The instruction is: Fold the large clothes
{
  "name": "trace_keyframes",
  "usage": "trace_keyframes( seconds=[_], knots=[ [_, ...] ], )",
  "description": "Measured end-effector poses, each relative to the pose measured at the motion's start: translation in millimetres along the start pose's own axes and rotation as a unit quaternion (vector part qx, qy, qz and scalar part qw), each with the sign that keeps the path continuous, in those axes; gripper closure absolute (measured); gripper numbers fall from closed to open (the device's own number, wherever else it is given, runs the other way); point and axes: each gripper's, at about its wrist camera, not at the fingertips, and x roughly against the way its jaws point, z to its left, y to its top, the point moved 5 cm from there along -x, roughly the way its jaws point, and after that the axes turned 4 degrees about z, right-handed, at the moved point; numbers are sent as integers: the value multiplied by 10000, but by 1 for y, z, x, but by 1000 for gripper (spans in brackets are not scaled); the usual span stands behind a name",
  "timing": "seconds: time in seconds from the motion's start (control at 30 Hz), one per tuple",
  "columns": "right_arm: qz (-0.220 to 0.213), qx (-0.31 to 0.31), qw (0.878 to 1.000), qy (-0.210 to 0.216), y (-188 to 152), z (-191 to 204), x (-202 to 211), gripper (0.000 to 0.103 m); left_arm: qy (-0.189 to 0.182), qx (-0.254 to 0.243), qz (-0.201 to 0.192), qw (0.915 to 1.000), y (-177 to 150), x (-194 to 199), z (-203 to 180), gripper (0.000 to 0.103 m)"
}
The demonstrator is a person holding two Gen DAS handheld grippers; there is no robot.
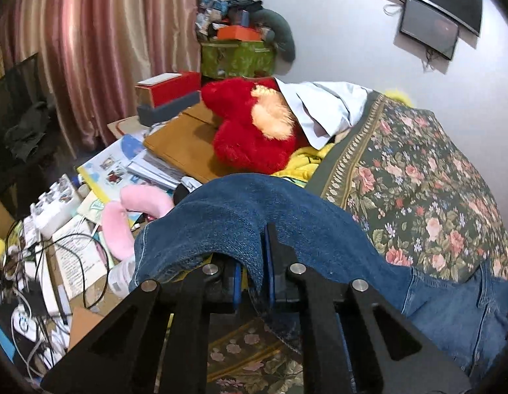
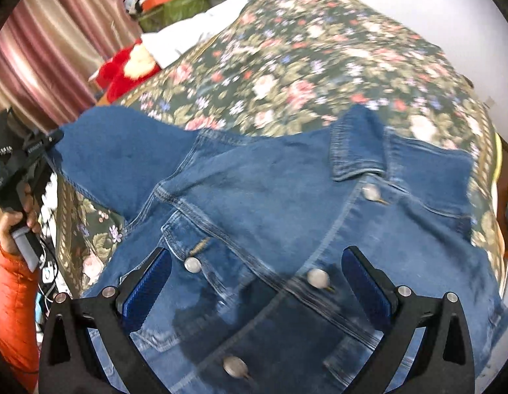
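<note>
1. A denim jacket (image 2: 286, 216) lies front-up on the bed, its cloth mid-blue, heavy and stiff, with doubled seams, a turned-down collar (image 2: 355, 151) towards the far side and round metal buttons (image 2: 318, 277) down the placket.
2. The left gripper (image 1: 254, 262) has its jaws pinched together on a fold of the jacket's sleeve (image 1: 254, 207); the cloth drapes over both black fingers in a soft hump and hangs down between the blue pads.
3. In the right wrist view that sleeve stretches out to the left, off the jacket's shoulder, up to the left gripper at the left edge, which is held by a hand (image 2: 14, 226) in an orange quilted cuff (image 2: 14, 298).
4. The right gripper (image 2: 257, 282) hangs over the jacket's chest with its jaws spread wide and nothing between them; its ribbed blue pads (image 2: 145, 292) flank the placket, and whether they touch the cloth I cannot tell.
5. The bedspread (image 1: 418, 180) is a woven floral print, roses on dark green with a tan leaf border; beyond the collar it lies flat and bare.
6. Past the bed's left edge space is tight: a red plush toy (image 1: 250, 131), a pink neck pillow (image 1: 129, 216), papers, cables and boxes crowd close.
</note>
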Motion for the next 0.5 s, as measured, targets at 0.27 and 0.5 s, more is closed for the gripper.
trace_keyframes(
  seconds=[0.27,0.5],
  knots=[
    [-53,-338,9993,115,-24,-32,11,0,328,-56,-316,9989,-32,27,5,92],
    [15,-464,9985,279,-35,-37,7,0,515,-464,-809,9943,-44,62,0,92]
  ],
)
